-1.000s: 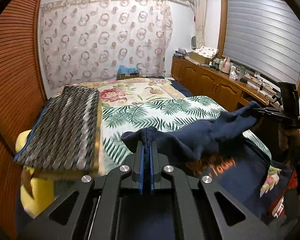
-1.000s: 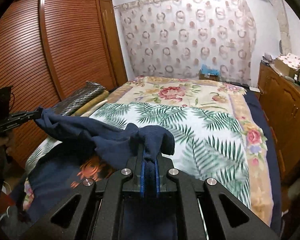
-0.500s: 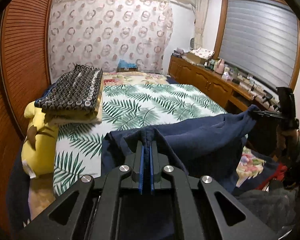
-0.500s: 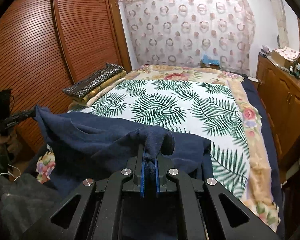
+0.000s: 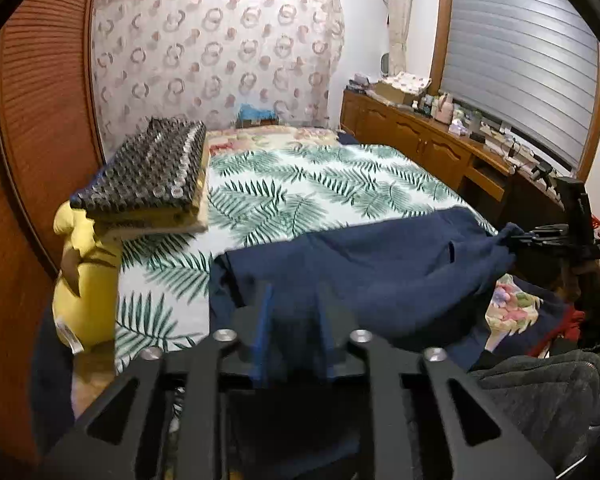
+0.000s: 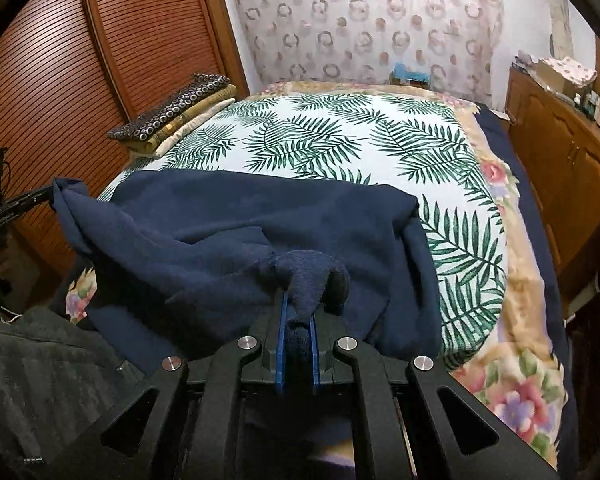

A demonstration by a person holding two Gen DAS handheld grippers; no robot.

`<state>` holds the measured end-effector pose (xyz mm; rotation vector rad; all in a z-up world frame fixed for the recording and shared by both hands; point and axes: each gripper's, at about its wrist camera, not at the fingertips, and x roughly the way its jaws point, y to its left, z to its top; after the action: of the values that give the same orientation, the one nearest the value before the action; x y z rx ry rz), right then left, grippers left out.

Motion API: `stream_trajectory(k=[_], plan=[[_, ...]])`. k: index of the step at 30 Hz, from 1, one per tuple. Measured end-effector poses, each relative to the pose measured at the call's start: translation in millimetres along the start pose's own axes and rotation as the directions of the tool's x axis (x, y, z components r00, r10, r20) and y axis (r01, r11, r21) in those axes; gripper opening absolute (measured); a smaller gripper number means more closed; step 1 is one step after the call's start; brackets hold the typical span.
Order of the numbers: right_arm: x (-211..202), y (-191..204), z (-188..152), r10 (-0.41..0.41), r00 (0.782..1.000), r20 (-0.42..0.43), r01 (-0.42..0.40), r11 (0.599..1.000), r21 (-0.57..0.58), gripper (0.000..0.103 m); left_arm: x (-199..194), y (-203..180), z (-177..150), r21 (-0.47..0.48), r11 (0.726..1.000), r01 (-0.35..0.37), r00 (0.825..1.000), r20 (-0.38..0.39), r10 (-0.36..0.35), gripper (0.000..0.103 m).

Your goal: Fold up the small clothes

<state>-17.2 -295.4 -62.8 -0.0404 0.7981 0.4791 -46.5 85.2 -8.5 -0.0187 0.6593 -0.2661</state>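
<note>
Left wrist view: the navy garment [image 5: 380, 264] is now being laid across the near edge of the bed [image 5: 312, 184], where half a second ago it was being held up in the air between both tools. Its far portion is resting flat on the palm-leaf bedspread [image 5: 300, 184], while the near hem is draped off the edge. The left gripper [image 5: 294, 320] has been opened since then: its blue-padded fingers [image 5: 262, 320] are being held apart, with the cloth lying loosely between them, not pinched. That release suggests the spreading step is nearly done and the first fold is next.

In the right wrist view the right gripper [image 6: 298, 320] is being kept closed narrowly on a bunched corner of the garment [image 6: 260, 220], and the cloth there is still lifted slightly off the bed. Both tools are being held low at the near edge, pointing across the bed toward the curtained wall, the left one at the garment's left corner and the right one at its right.

A stack of folded blankets [image 5: 152, 176] and a yellow plush toy [image 5: 84, 280] are sitting along the bed's left edge, apart from the garment.
</note>
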Motion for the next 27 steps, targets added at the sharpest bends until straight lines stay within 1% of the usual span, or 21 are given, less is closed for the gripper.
stream_trajectory(k=[2,3,4,5,6,7,8,9,10,11,12,14,17,19,23,25,27], plan=[[-2.6,3.0,9.3,-0.007,1.000,0.006,0.007,1.000,-0.017,0.012,-3.4,1.4,3.4,0.000,1.000,-0.001,1.000,0.023,0.001,0.050],[-2.5,6.6,13.1,-0.007,1.000,0.006,0.007,1.000,-0.025,0.012,-3.4,1.8,5.0,0.001,1.000,-0.007,1.000,0.030,0.007,0.055],[-1.4,6.1,15.5,-0.007,1.000,0.006,0.007,0.999,-0.033,0.013,-2.3,2.5,5.7,0.001,1.000,-0.016,0.999,0.033,0.016,0.067],[-4.4,8.1,17.0,-0.012,1.000,0.008,0.012,0.999,-0.044,0.016,0.5,4.1,6.2,0.001,1.000,-0.029,0.999,0.038,0.029,0.074],[-6.6,9.0,18.4,-0.021,1.000,0.013,0.022,0.998,-0.051,0.021,3.6,5.6,6.2,0.001,0.999,-0.034,0.999,0.038,0.034,0.076],[-5.3,7.1,19.3,-0.028,0.999,0.021,0.030,0.998,-0.055,0.023,7.8,7.4,6.3,-0.002,0.999,-0.035,0.999,0.035,0.035,0.079],[-8.2,6.3,19.2,-0.032,0.999,0.029,0.033,0.998,-0.055,0.028,16.5,11.9,6.2,-0.013,0.999,-0.036,0.999,0.021,0.036,0.079],[-8.5,4.6,19.5,-0.034,0.999,0.036,0.036,0.998,-0.053,0.035,22.3,14.4,6.4,-0.022,0.999,-0.038,0.999,0.011,0.038,0.079],[-9.6,1.5,21.9,-0.039,0.998,0.044,0.041,0.998,-0.047,0.040,32.3,19.8,6.4,-0.033,0.999,-0.042,0.999,-0.005,0.042,0.079],[-10.8,-1.3,24.1,-0.050,0.997,0.053,0.052,0.998,-0.036,0.050,38.7,23.0,6.2,-0.040,0.998,-0.044,0.999,-0.015,0.044,0.079],[-9.8,-3.1,25.7,-0.059,0.997,0.059,0.061,0.998,-0.029,0.055,48.2,27.9,6.0,-0.048,0.998,-0.047,0.998,-0.033,0.045,0.079],[-6.0,-9.0,30.7,-0.074,0.995,0.070,0.076,0.997,-0.021,0.056,65.1,37.1,5.7,-0.064,0.996,-0.059,0.996,-0.064,0.055,0.079],[8.6,-18.2,37.9,-0.090,0.993,0.080,0.091,0.996,-0.008,0.060,82.3,47.7,5.6,-0.075,0.995,-0.061,0.995,-0.079,0.056,0.079],[21.1,-25.1,41.7,-0.089,0.992,0.084,0.090,0.996,-0.004,0.060,94.1,54.4,6.5,-0.073,0.995,-0.074,0.994,-0.091,0.067,0.079],[58.4,-37.6,46.4,-0.112,0.992,0.059,0.113,0.994,-0.001,0.061,118.0,67.4,6.4,-0.069,0.991,-0.111,0.987,-0.123,0.102,0.079],[74.0,-43.8,47.8,-0.125,0.991,0.037,0.124,0.992,0.012,0.061,127.1,74.3,5.5,-0.086,0.991,-0.106,0.986,-0.141,0.094,0.079],[85.6,-49.6,50.3,-0.120,0.992,0.025,0.119,0.992,0.028,0.061,135.1,79.6,4.3,-0.102,0.990,-0.093,0.985,-0.154,0.077,0.079]])
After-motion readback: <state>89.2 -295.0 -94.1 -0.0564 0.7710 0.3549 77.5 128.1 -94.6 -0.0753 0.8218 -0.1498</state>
